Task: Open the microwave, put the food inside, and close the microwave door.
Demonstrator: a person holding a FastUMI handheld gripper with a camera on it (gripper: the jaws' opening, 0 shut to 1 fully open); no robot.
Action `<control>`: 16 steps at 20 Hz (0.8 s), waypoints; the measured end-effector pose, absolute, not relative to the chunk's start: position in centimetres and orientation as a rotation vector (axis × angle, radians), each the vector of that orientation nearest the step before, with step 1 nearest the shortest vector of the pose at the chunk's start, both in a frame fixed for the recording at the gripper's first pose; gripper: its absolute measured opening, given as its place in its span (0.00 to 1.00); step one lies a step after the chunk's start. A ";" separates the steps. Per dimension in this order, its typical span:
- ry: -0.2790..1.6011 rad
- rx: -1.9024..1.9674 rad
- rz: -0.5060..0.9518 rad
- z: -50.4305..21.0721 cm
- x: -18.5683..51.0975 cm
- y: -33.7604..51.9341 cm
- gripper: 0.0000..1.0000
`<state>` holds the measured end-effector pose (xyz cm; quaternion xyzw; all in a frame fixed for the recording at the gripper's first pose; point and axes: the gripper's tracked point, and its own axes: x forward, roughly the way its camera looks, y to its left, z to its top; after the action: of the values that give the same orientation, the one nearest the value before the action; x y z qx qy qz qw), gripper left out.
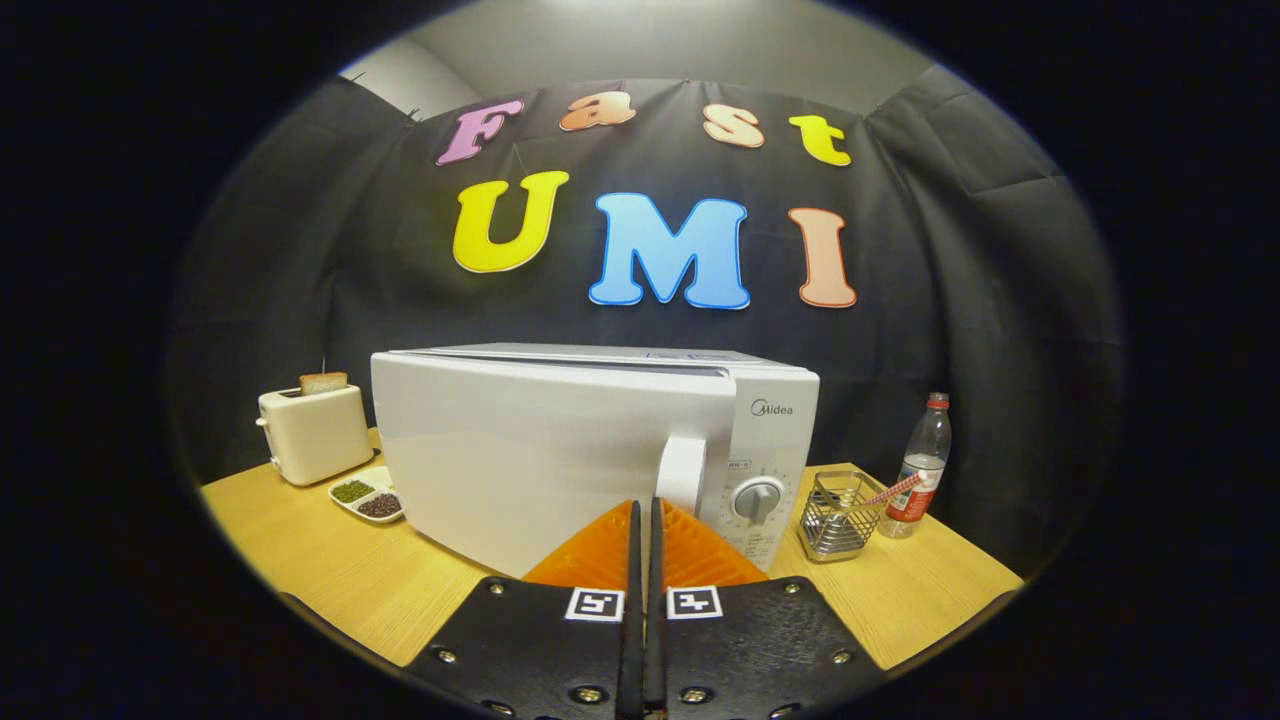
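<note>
Door's barely cracked, so we're on step one: opening the microwave.

The white microwave sits mid-table, its door looking just slightly ajar, handle right ahead of the gripper, whose fingers are pressed together with nothing in them. I'd say the next move is swinging that door wide. Toaster and a two-part dish sit left, a wire basket and water bottle right.

Black cloth wall, wooden table
</note>
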<state>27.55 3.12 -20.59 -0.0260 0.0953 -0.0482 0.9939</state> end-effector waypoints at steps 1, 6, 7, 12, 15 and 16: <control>0.191 -0.063 -0.105 -20.6 28.2 3.0 0.03; 0.206 -0.040 -0.113 -20.9 31.7 3.0 0.01; 0.208 -0.044 -0.116 -21.0 32.3 3.0 0.01; 0.214 -0.045 -0.140 -21.8 35.0 2.6 0.01; 0.201 -0.027 -0.147 -21.6 35.7 2.5 0.01; 0.202 -0.035 -0.152 -21.6 35.7 2.6 0.02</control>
<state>35.67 2.63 -21.57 -0.0175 0.1009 -0.0757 0.9919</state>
